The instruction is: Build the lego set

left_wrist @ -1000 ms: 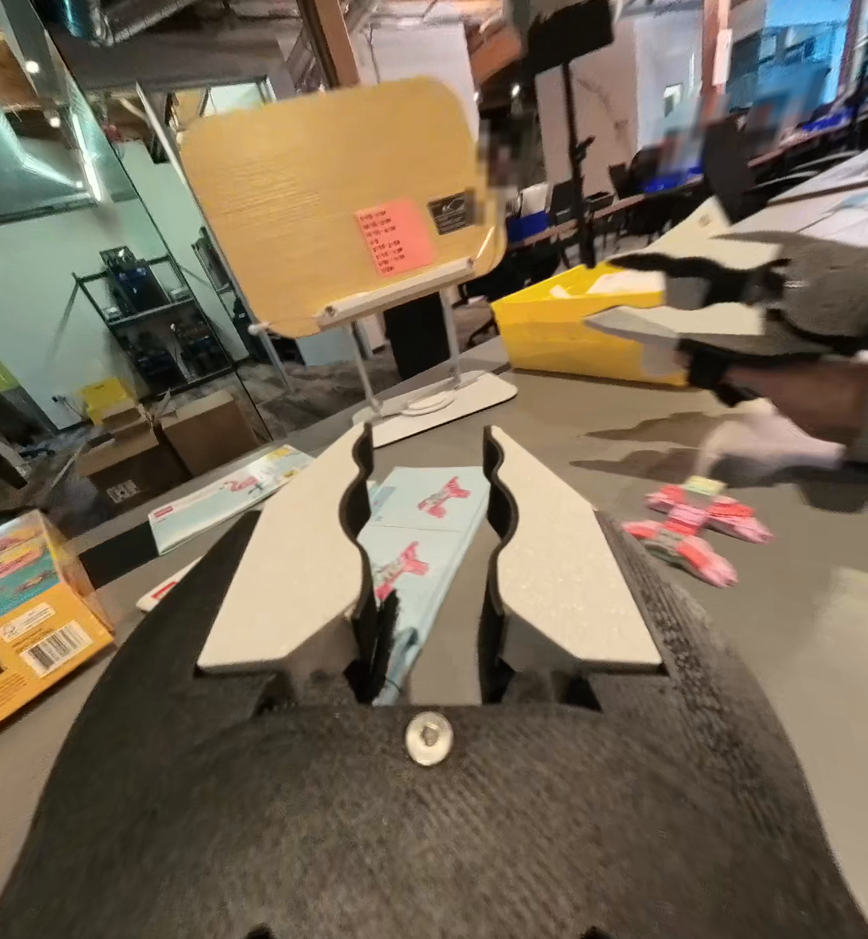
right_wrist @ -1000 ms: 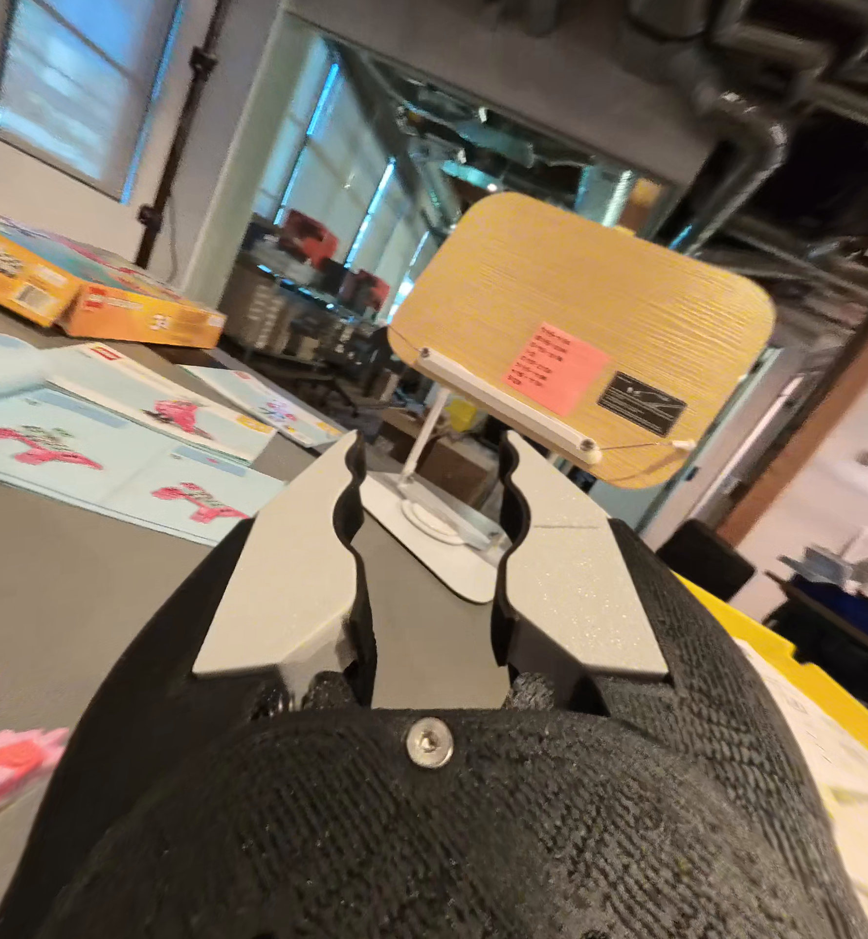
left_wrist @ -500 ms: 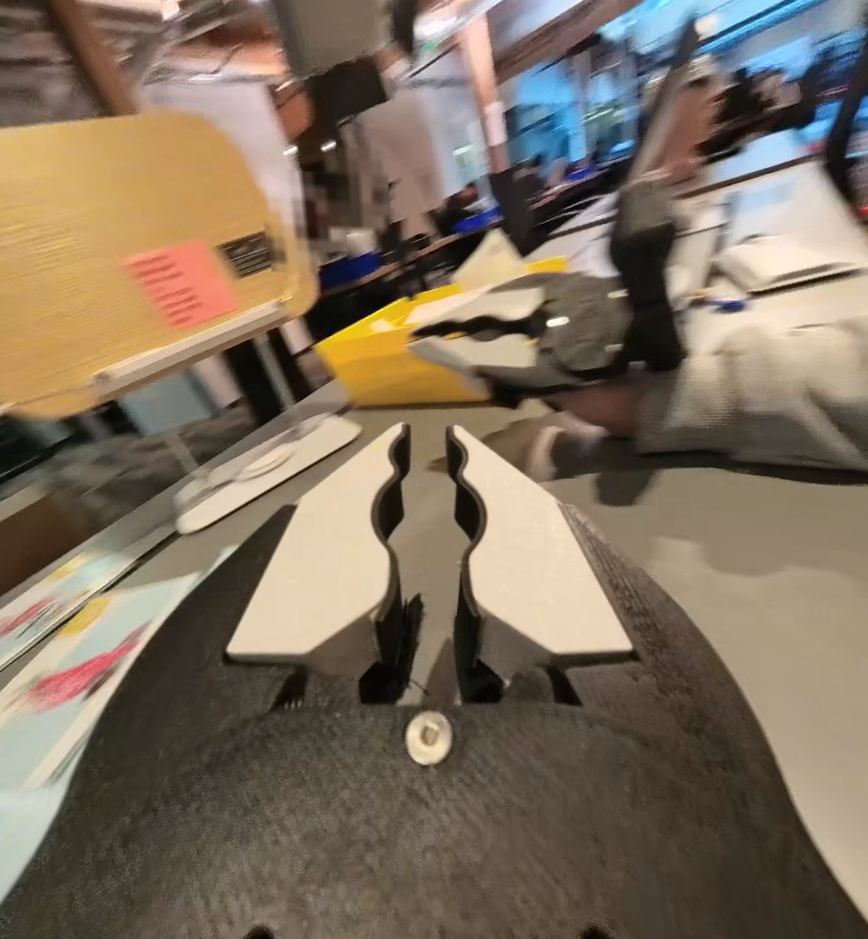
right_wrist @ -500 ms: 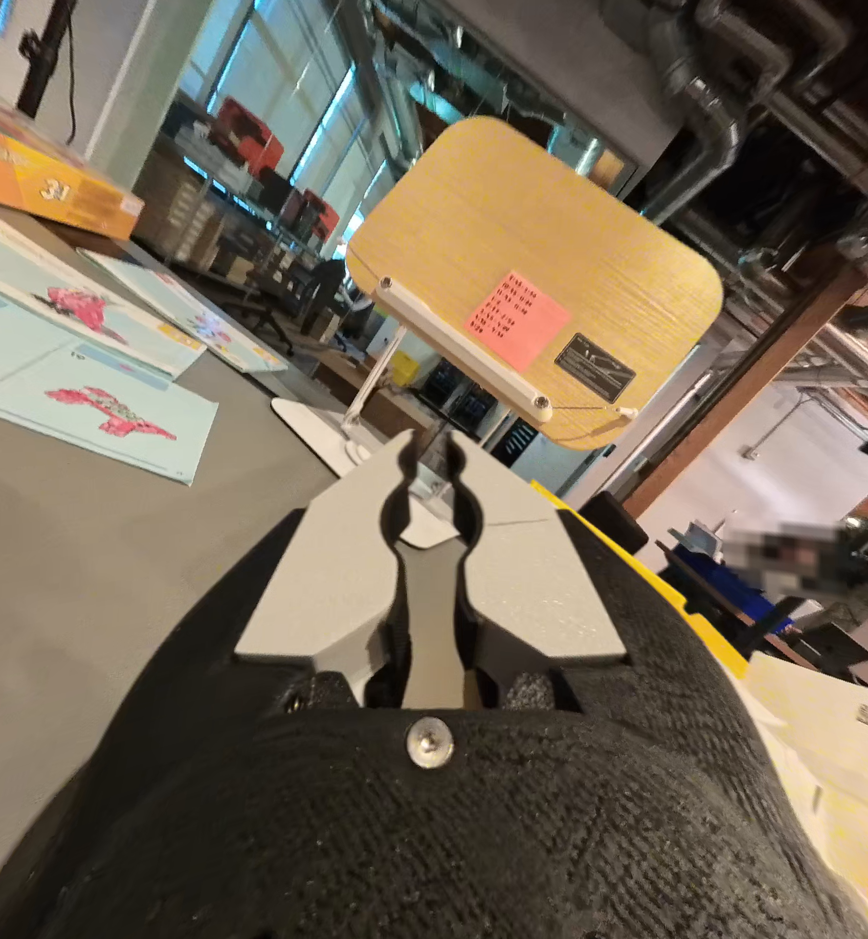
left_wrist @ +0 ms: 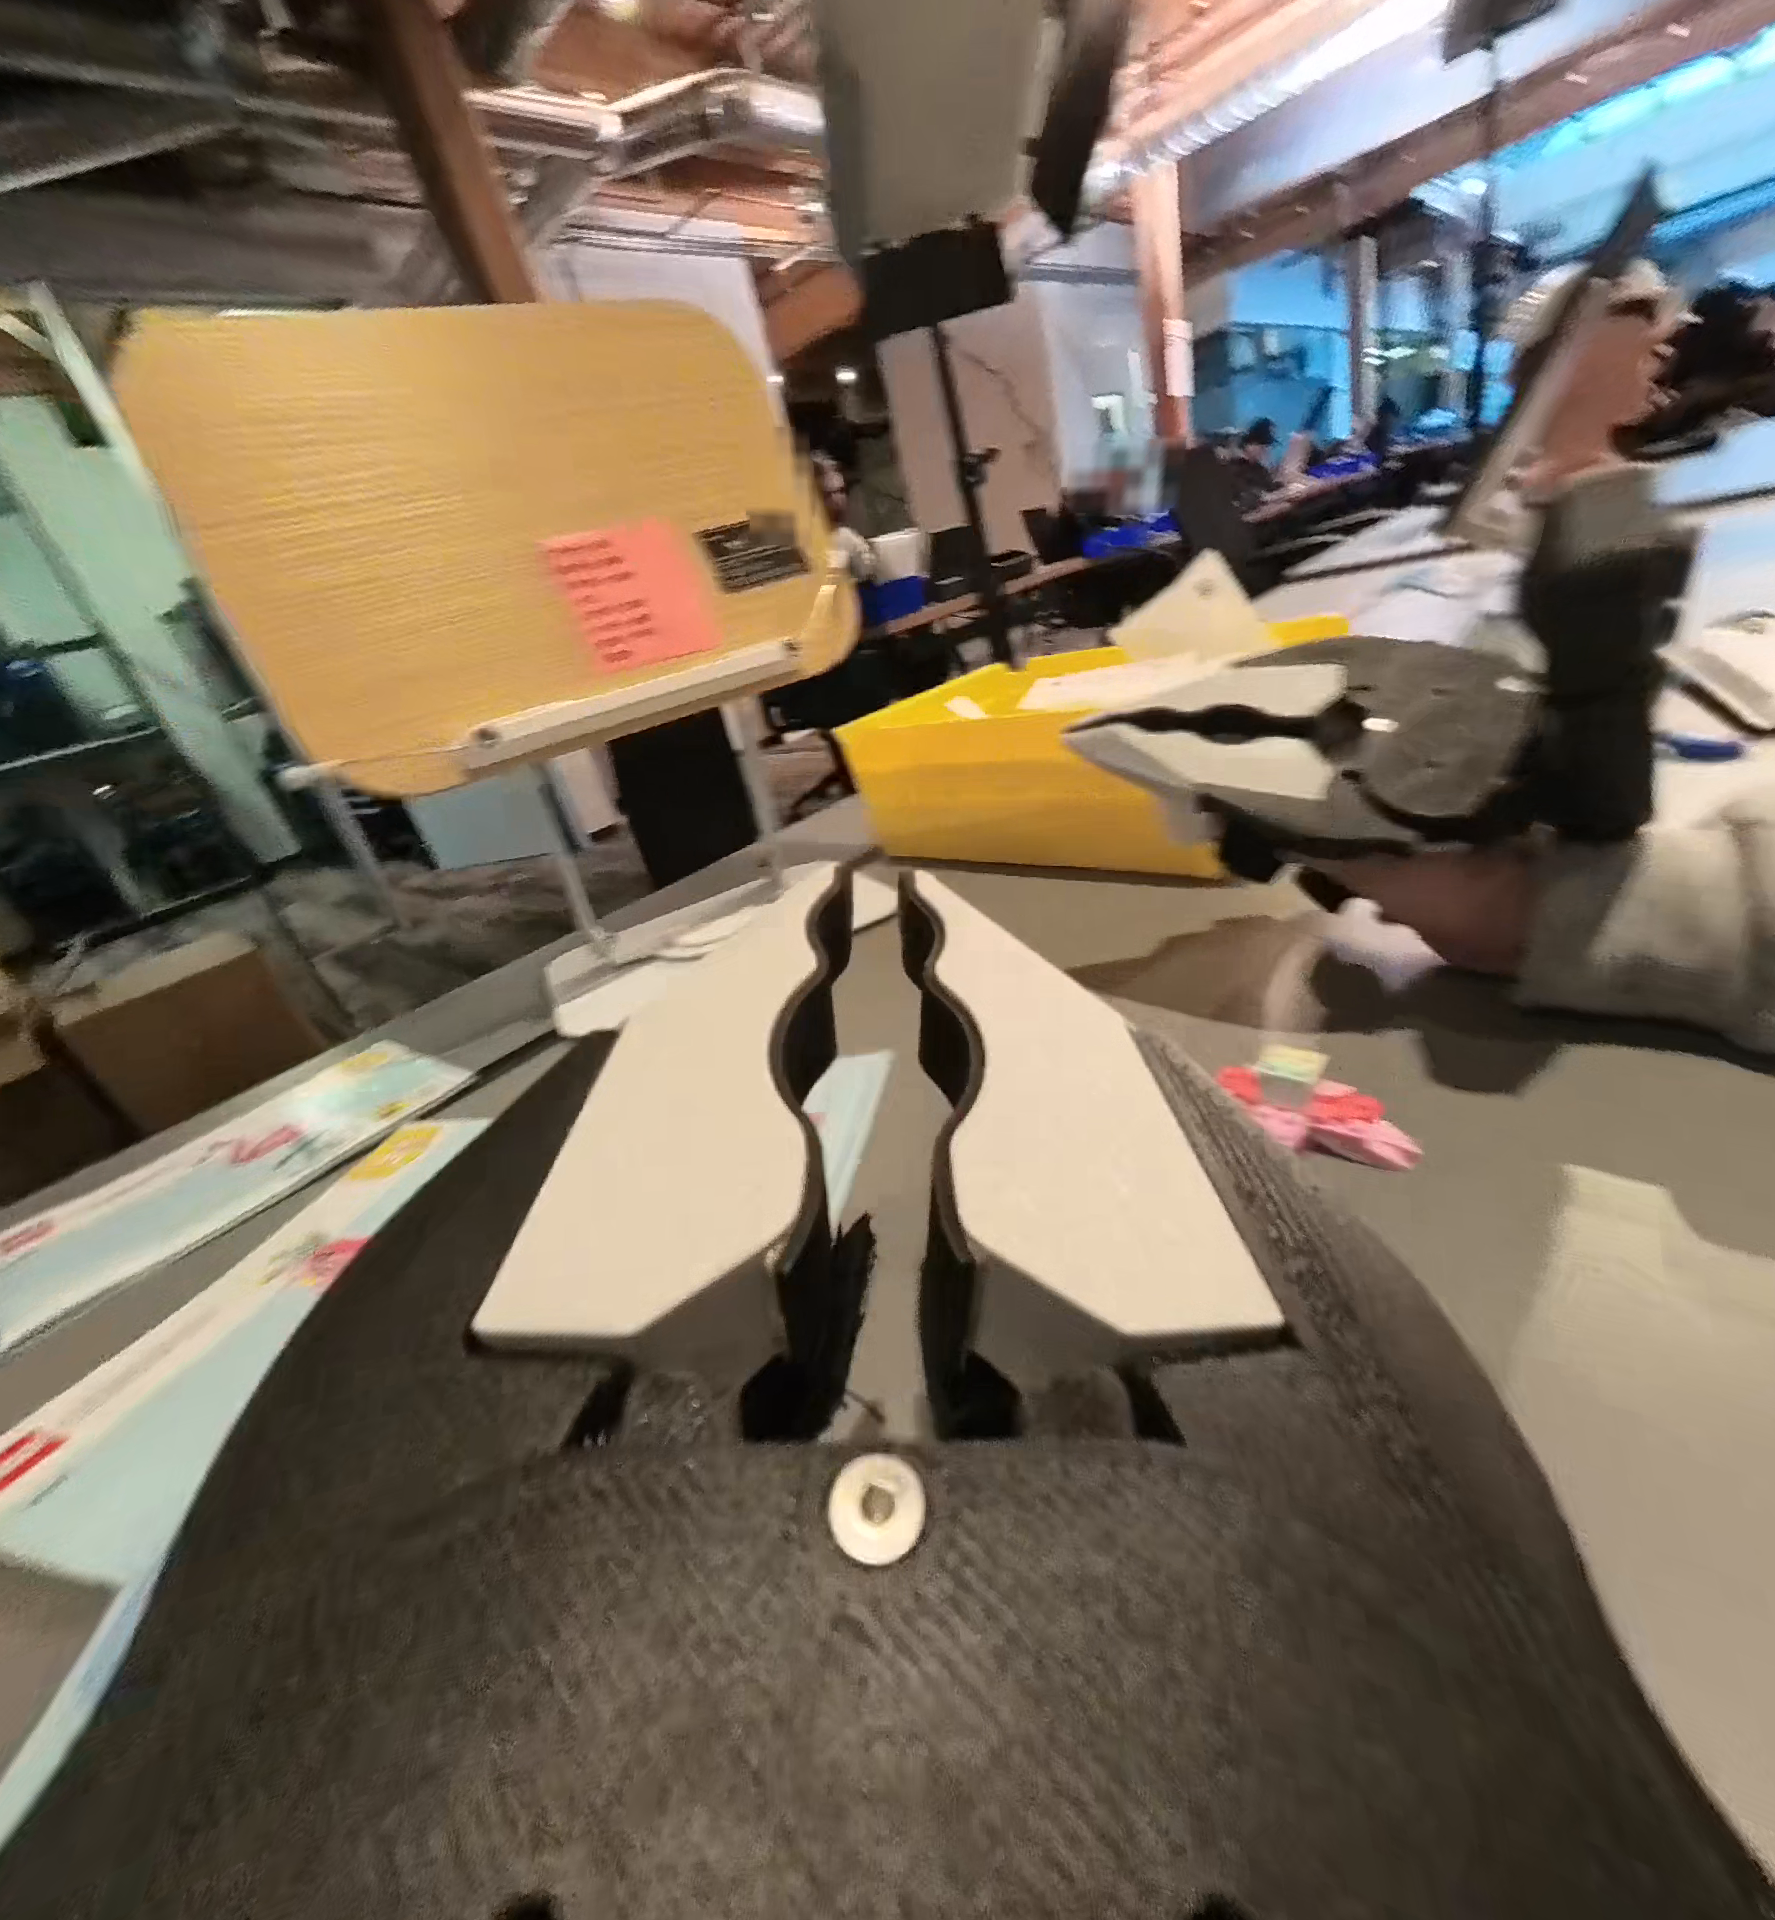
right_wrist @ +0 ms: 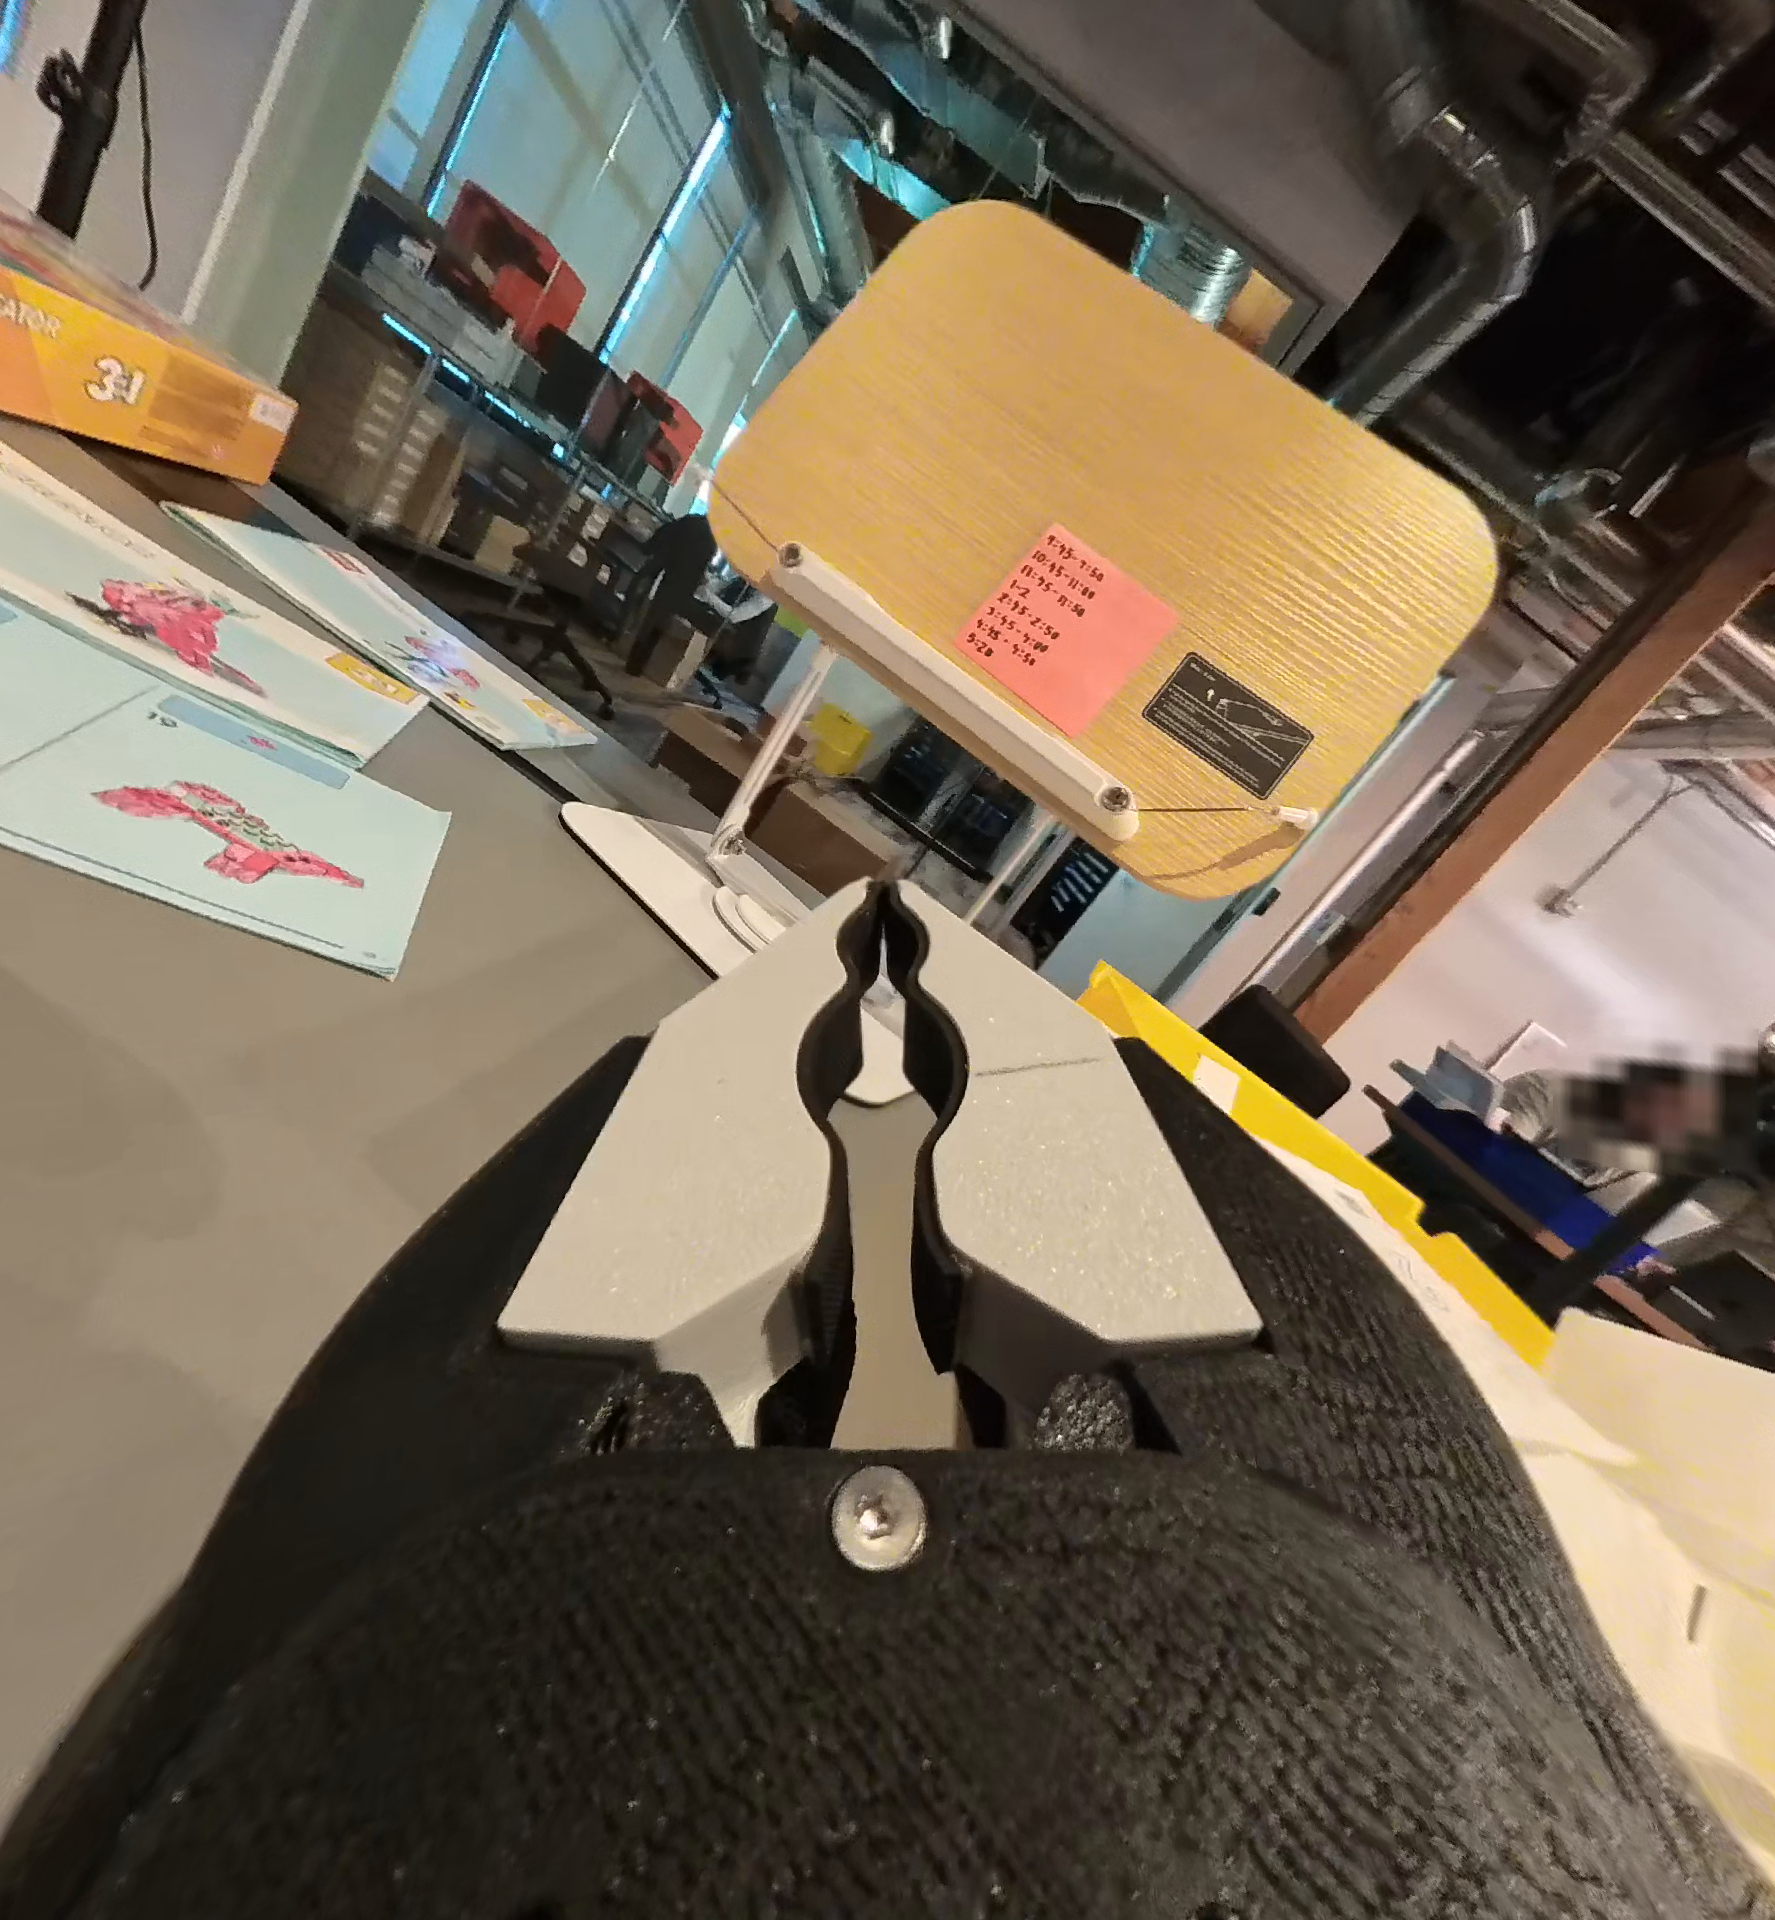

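Left gripper [left_wrist: 875,894] hangs above the grey table [left_wrist: 1641,1299], fingers a narrow gap apart, nothing between them. Right gripper [right_wrist: 881,902]: fingertips pressed together at the very tip, nothing held; only the scalloped hollows behind the tip leave gaps. In the left wrist view the right gripper [left_wrist: 1091,740] also shows off to the right, held above the table in front of the yellow bin [left_wrist: 997,769], with a gloved hand [left_wrist: 1382,935] under it.

The lego build [left_wrist: 1319,1117], a small pink and red cluster with a pale piece on top, sits on the table to the right of the left gripper and below the right one. Neither gripper touches it. That view is motion-blurred, so the details of the build are unclear.

Instruction booklets [right_wrist: 187,790] lie open on the table at left, showing pink model drawings; a second booklet [right_wrist: 384,634] lies just beyond. Orange lego box [right_wrist: 104,384] at the far left table edge.

Wooden book stand [right_wrist: 1101,540] on a white base [right_wrist: 675,883] stands at the back of the table, tilted board, with a pink sticky note [right_wrist: 1065,629] and a black label [right_wrist: 1226,725] on it. Yellow bin holds pale paper or card sheets [right_wrist: 1641,1558].
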{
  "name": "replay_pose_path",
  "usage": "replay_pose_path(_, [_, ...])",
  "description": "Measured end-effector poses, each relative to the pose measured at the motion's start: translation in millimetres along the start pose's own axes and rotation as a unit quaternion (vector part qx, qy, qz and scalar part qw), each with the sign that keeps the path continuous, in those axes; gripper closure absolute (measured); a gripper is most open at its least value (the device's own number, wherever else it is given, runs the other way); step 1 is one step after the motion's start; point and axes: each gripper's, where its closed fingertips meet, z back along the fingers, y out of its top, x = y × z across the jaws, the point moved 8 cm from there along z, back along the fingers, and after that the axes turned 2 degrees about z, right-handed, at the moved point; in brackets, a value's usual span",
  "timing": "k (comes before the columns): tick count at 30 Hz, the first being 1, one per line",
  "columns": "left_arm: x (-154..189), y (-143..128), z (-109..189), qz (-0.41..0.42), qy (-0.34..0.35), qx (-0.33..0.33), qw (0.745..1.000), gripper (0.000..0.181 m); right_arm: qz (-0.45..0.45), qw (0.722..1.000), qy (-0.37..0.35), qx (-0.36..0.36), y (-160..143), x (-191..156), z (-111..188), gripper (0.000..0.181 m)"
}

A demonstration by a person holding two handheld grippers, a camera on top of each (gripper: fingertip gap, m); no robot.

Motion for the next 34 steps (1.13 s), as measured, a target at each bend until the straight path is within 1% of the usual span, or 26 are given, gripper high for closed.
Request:
replay_pose_path(2, [-19.5,-3.0,5.4,0.03,0.038,0.004,0.999,0.174,-0.014,1.0,-0.006,0.001,-0.5,3.4,2.4,0.181])
replay_pose_path(4, [-34.3,-7.8,9.4,0.088,0.057,0.013,0.994,0.174,-0.025,1.0,-0.013,-0.001,-1.8,6.7,4.6,0.181])
replay_pose_path(6, [-43.6,-13.7,11.0,0.151,0.055,0.022,0.987,0.173,-0.034,0.999,-0.016,0.0,-2.7,9.2,5.9,0.181])
replay_pose_path(8, [-47.4,-19.1,10.5,0.163,0.051,0.01,0.985,0.171,-0.041,0.999,-0.017,0.0,-3.5,10.2,6.1,0.181])
replay_pose_path(11, [-41.0,-21.8,5.9,0.109,0.05,-0.024,0.992,0.171,-0.041,0.999,-0.017,-0.003,-4.0,10.2,5.8,0.181])
replay_pose_path(15, [-11.7,-19.4,-3.5,0.005,0.006,-0.058,0.998,0.171,-0.039,0.999,-0.014,-0.003,-3.3,8.9,6.2,0.181])
replay_pose_path(16, [-3.0,-19.4,-5.7,-0.026,-0.006,-0.065,0.998,0.172,-0.039,0.999,-0.013,-0.003,-3.1,8.7,6.4,0.181])
replay_pose_path(17, [4.6,-19.4,-8.0,-0.06,-0.01,-0.072,0.996,0.181,-0.039,0.999,-0.013,-0.003,-3.1,8.4,6.4,0.181])
replay_pose_path(19, [16.0,-22.1,-13.1,-0.123,-0.001,-0.092,0.988,0.181,-0.037,0.999,-0.011,-0.004,-3.4,7.9,6.0,0.181])
replay_pose_path(20, [21.4,-24.3,-15.1,-0.141,-0.008,-0.099,0.985,0.181,-0.036,0.999,-0.01,-0.004,-3.6,7.4,5.6,0.181])
replay_pose_path(24, [34.8,-29.2,-17.5,-0.164,-0.048,-0.107,0.979,0.181,-0.03,0.999,-0.008,-0.009,-4.1,6.3,5.3,0.181])
replay_pose_path(26, [36.2,-28.9,-16.7,-0.174,-0.054,-0.105,0.978,0.181,-0.027,1.0,-0.008,-0.012,-4.6,6.0,5.4,0.181])
replay_pose_path(27, [36.1,-28.1,-16.4,-0.18,-0.05,-0.102,0.977,0.181,-0.027,0.999,-0.009,-0.015,-5.3,6.0,5.1,0.181])
replay_pose_path(30, [30.7,-24.0,-17.1,-0.214,0.011,-0.093,0.972,0.181,-0.03,0.999,-0.008,-0.026,-8.3,6.0,3.1,0.181])
replay_pose_path(31, [30.9,-24.1,-17.3,-0.226,0.015,-0.096,0.969,0.181,-0.031,0.999,-0.008,-0.028,-8.9,6.1,2.9,0.181])
replay_pose_path(34, [35.3,-25.8,-17.2,-0.235,-0.001,-0.099,0.967,0.18,-0.033,0.999,-0.009,-0.026,-8.4,6.2,3.4,0.181])
